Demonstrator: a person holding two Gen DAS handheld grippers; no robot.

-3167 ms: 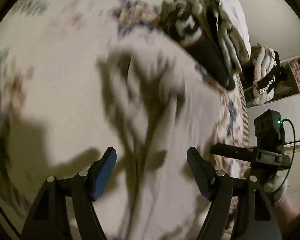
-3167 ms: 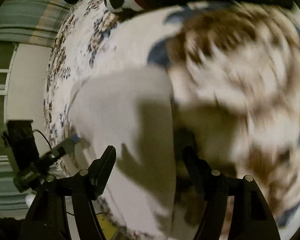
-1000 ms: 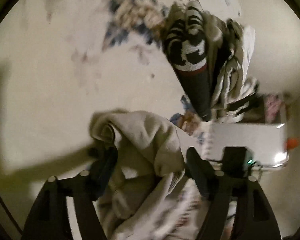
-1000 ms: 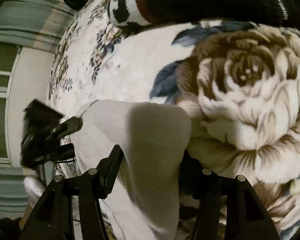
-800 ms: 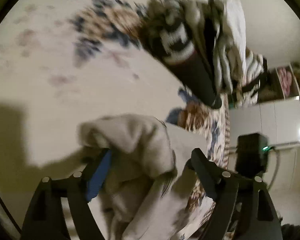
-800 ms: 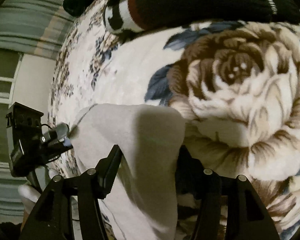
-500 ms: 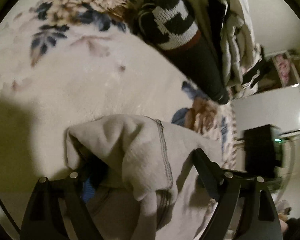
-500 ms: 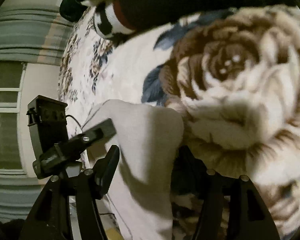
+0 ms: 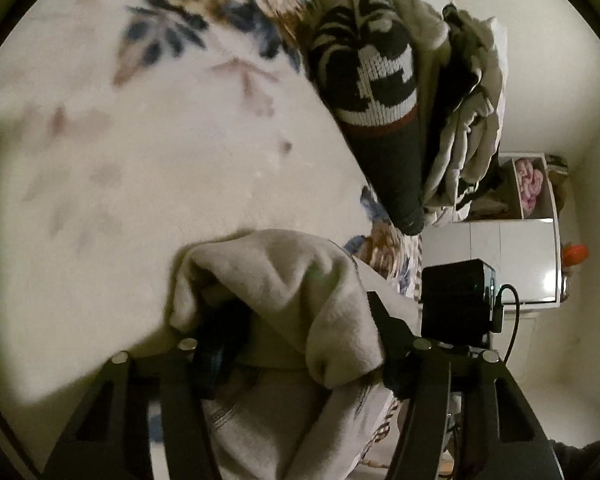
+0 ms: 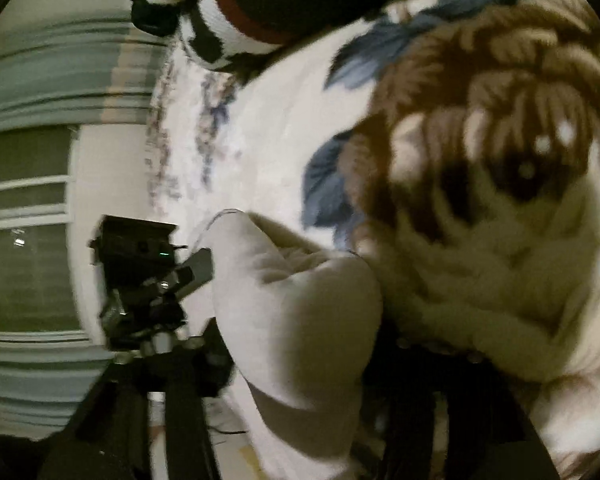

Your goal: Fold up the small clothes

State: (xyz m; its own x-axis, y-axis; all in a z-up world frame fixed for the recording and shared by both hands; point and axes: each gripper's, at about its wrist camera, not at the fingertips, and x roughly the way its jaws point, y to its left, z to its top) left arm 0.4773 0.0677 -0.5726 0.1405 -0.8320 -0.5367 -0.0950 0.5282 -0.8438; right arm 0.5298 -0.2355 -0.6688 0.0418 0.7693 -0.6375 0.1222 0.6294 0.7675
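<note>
The grey garment is a small, soft fleece piece, bunched and lifted just above a bed covered by a cream floral blanket. We see it draped between and over the fingers of the left tool, whose fingers stand spread with the cloth mounded between them — we cannot tell whether they actually pinch it. A stitched hem shows along the fabric hanging below.

From the other side, the same garment bulges up between the fingers of the right tool, hiding their tips, so we cannot tell how that tool stands either. The left tool appears at the garment's left edge in this view, touching the fabric. A large brown and cream rose with blue leaves, printed on the blanket, fills the right of this blurred view.

Further along the bed lies a pile of clothes — topmost a black and white knitted piece with a dark red band. Beyond the bed stands a white cabinet.
</note>
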